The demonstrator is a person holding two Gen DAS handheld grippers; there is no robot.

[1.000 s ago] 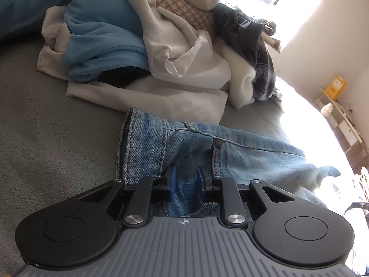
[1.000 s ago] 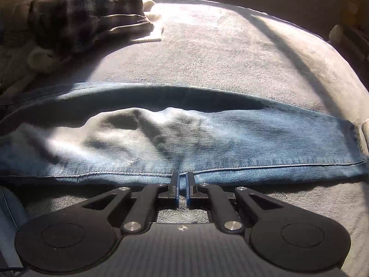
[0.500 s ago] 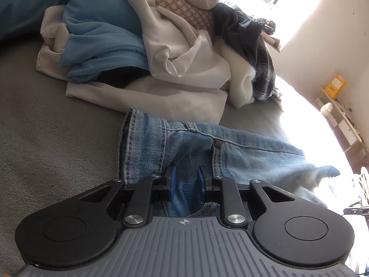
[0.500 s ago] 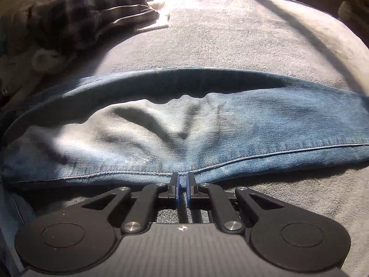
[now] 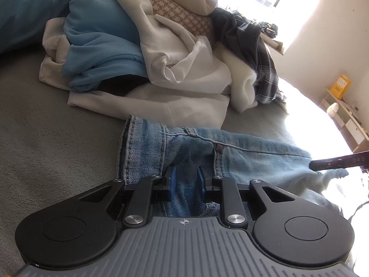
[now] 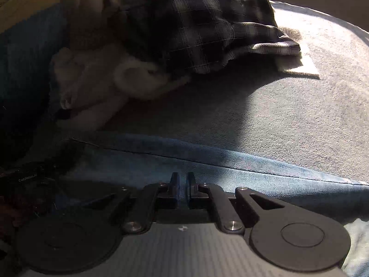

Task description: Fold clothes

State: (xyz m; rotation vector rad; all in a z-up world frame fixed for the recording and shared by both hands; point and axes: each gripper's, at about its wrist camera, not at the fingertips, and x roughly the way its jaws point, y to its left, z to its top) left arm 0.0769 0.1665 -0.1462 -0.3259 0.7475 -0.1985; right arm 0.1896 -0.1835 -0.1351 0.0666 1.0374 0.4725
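Observation:
Light blue jeans (image 5: pixel 242 159) lie across the grey bed cover (image 5: pixel 46 138), waistband end toward the clothes pile. My left gripper (image 5: pixel 186 177) is shut on bunched denim just below the waistband, with cloth between its blue pads. In the right wrist view my right gripper (image 6: pixel 182 182) is shut on a fold of the jeans (image 6: pixel 253 175), mostly in shadow. A dark bar of the other tool (image 5: pixel 334 162) shows at the right edge of the left wrist view, over the jeans leg.
A pile of clothes (image 5: pixel 161 69) lies just beyond the waistband: blue, cream and white garments and a dark plaid shirt (image 6: pixel 207 30). A shelf with a yellow box (image 5: pixel 340 90) stands by the sunlit wall. Bare bed cover (image 6: pixel 288 115) lies right of the pile.
My right gripper has swept left with the jeans leg, bringing the plaid shirt and pile close in its view. Its dark bar has entered the left wrist view. The left gripper stayed put.

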